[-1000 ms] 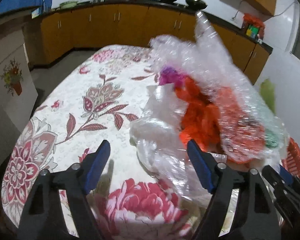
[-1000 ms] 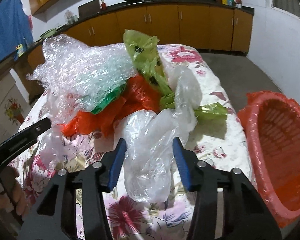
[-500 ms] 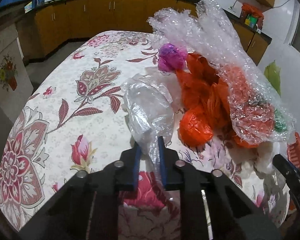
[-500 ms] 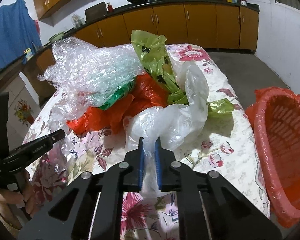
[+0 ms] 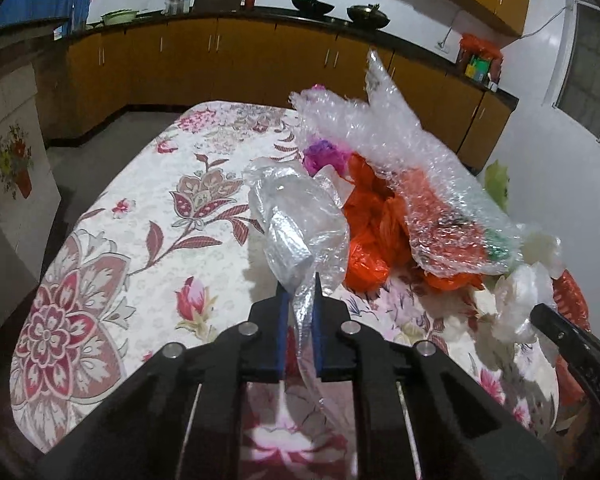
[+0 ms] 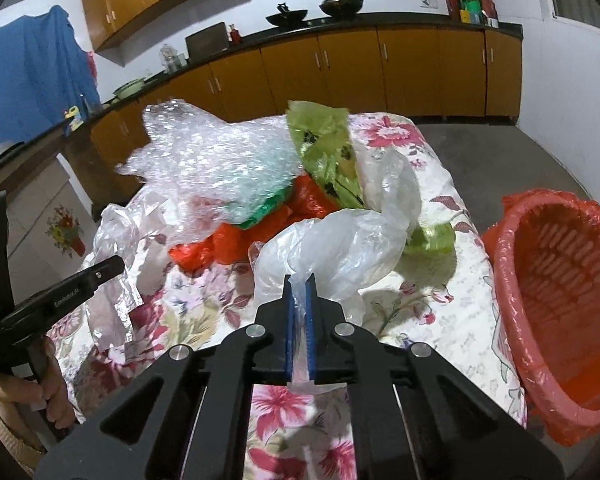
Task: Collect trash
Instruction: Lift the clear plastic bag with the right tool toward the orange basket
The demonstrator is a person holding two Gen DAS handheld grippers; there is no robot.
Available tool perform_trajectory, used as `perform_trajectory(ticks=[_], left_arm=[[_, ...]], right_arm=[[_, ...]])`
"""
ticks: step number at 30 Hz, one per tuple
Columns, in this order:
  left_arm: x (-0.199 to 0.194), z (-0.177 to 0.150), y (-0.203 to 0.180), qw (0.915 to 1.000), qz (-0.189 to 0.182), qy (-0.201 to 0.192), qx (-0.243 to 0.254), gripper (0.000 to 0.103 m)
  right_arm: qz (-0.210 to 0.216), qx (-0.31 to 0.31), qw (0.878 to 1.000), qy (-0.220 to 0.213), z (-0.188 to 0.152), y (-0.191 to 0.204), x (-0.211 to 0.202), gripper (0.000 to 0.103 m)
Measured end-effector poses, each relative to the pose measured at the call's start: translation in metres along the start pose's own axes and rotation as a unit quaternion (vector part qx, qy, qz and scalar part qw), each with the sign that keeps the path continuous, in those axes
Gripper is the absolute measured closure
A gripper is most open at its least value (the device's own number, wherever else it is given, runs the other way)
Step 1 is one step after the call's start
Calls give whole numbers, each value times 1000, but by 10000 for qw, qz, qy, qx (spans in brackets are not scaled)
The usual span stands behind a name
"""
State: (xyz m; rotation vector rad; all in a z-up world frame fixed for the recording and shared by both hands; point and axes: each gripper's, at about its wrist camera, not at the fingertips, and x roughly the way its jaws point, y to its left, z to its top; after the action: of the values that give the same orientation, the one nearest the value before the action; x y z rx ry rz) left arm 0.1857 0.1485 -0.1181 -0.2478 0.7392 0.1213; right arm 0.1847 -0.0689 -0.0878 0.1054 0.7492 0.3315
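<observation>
A pile of plastic trash lies on the floral-clothed table [image 5: 140, 248]: bubble wrap [image 5: 384, 148], orange bags [image 5: 376, 232], a purple wad [image 5: 324, 156] and a green bag [image 6: 324, 148]. My left gripper [image 5: 299, 294] is shut on a clear plastic bag [image 5: 300, 224] at the pile's near left side. My right gripper [image 6: 299, 284] is shut on another clear plastic bag [image 6: 340, 248] at the pile's near right side. Both bags are lifted a little. The left gripper also shows in the right wrist view [image 6: 100, 272], at the left.
An orange-red basket [image 6: 560, 292] lined with a red bag stands at the table's right edge; its rim shows in the left wrist view [image 5: 572, 300]. Brown cabinets [image 6: 380, 68] with a dark counter run along the far wall. A grey floor [image 6: 500, 152] surrounds the table.
Both grippers were open around the clear bags a second ago. They closed on the bags and have lifted them slightly toward me.
</observation>
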Motion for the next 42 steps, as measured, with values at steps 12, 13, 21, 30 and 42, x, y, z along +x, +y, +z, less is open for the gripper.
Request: perform_trajectory(ticks=[12,13,21,30,42], left_arm=[[-47,-2,-3,9988,-272,-406,-5,92],[-50,-2,-4,9986,-299,-435,7,92],[-66,-3,-7,9969,-477,-625,29,92],[-78,-1,-11,9946,-631,-812,96,92],[-99,2,-44,9879,-1122,-1014,348,92]], right_arm=[[232,-97,9993,-291,3,10,-30,98],[228,-100,9993,-295,1,11,-31,98],[250,-81,9988,-412,0,11,-37,98],[218,-157,9982,-543,-1,10,-45,98],[-26,-185,9954,-936,2,-3,-72,98]])
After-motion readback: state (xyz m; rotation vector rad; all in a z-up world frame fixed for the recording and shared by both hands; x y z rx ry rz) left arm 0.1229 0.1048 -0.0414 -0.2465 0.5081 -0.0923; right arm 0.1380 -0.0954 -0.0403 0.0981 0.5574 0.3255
